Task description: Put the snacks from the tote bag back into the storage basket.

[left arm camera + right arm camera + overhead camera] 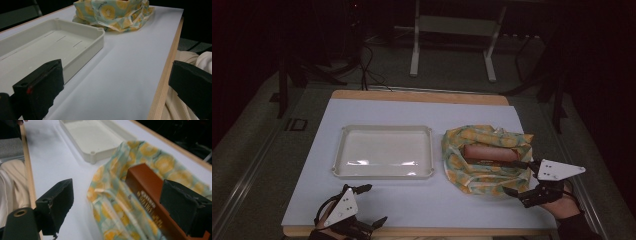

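A yellow and pale green patterned cloth (484, 160) lies bunched on the right of the white mat, around a long brown-orange box (490, 153). In the right gripper view the box (147, 195) runs between the wide-apart jaws, with the cloth (117, 202) draped beside it. My right gripper (515, 177) is open at the cloth's near right edge. My left gripper (373, 204) is open near the table's front edge, left of centre, with nothing between its jaws. An empty cream tray (384, 151) sits mid-table; the tray (50, 42) and the cloth (112, 13) lie beyond the left gripper's jaws.
The white mat (412, 200) covers a wooden table whose edge (162, 82) runs close by my left gripper. Beyond the table stand a white frame (452, 30) and cables on a dark floor.
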